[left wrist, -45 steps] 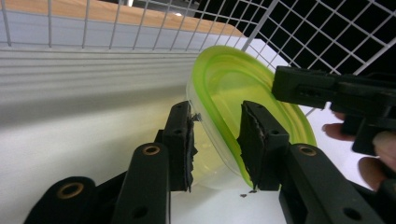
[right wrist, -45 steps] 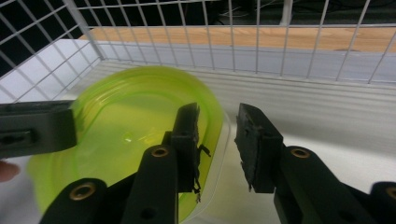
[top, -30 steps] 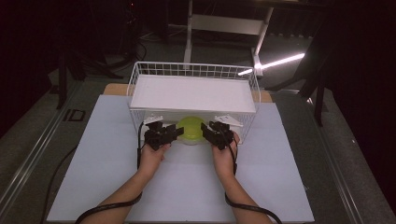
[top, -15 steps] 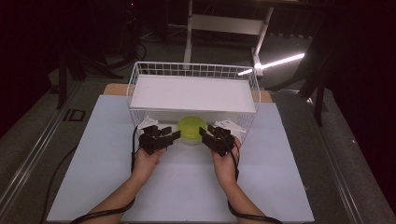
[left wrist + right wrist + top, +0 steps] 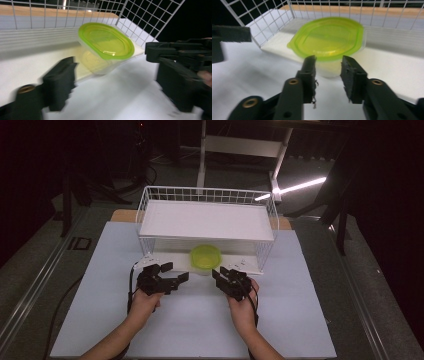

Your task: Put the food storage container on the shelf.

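1 clear plastic tub with lime-green lid point(image 5: 206, 256), contents unseen, is set at white wire basket point(image 5: 207, 195) front. Left gripper point(image 5: 176, 272) has just been opened wide, empty; right gripper point(image 5: 220, 273) just narrowed, empty.

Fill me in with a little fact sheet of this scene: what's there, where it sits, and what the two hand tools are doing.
Item: clear container with green lid
Where: lower level of the white wire rack, near its front edge
Surface: light sheet on the table
Left gripper: jaws open, just been opening, nothing between them, off the container
Right gripper: jaws apart, just been closing, empty, pointing at the container
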The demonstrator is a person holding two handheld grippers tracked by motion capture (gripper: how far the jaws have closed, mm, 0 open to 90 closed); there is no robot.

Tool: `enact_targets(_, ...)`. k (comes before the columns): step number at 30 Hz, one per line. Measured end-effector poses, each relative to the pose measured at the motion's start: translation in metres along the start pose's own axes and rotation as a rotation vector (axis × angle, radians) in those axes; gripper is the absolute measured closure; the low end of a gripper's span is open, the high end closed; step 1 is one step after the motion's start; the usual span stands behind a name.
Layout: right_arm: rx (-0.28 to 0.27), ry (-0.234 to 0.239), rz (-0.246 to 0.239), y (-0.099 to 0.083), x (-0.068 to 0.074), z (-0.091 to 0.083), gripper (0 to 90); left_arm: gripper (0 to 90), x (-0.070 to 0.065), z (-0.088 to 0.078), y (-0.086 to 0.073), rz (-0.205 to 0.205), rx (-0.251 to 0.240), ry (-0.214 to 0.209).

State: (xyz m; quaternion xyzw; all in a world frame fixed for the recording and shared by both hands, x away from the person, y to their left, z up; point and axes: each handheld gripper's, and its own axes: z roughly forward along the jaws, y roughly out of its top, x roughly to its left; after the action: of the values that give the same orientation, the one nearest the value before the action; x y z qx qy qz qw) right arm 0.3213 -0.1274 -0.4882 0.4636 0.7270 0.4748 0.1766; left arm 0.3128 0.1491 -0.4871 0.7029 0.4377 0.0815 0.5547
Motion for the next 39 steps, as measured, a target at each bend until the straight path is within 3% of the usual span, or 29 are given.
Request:
enact_targets(4, 0.031, -0.019, -0.03, -0.005, 0.006, 0.003, 80.2, 4.4, -0.007, -0.01, -0.006, 0.044, 0.003, -0.008)
enact_targets(7, 0.056, -0.013, -0.042, -0.006, 0.01, 0.007, 89.5, 2.7, -0.008, -0.016, -0.011, 0.055, 0.002, -0.03)
enact_targets(11, 0.066, -0.014, -0.039, -0.006, 0.011, 0.011, 89.7, 2.2, -0.006, -0.022, -0.018, 0.074, -0.016, -0.038)
enact_targets(13, 0.067, -0.013, -0.031, -0.007, 0.011, 0.015, 89.7, 2.2, -0.004, -0.026, -0.025, 0.121, -0.024, -0.016)
enact_targets(18, 0.089, -0.016, -0.019, -0.009, 0.009, 0.027, 89.8, 2.2, -0.001, -0.029, -0.038, 0.118, -0.048, -0.023)
enact_targets(23, 0.098, -0.021, -0.017, -0.009, 0.007, 0.038, 89.8, 2.3, -0.004, -0.029, -0.041, 0.157, -0.061, -0.024)
enact_targets(39, 0.093, -0.028, -0.008, 0.002, 0.007, 0.063, 89.8, 2.3, -0.005, -0.033, -0.041, 0.158, -0.095, -0.03)
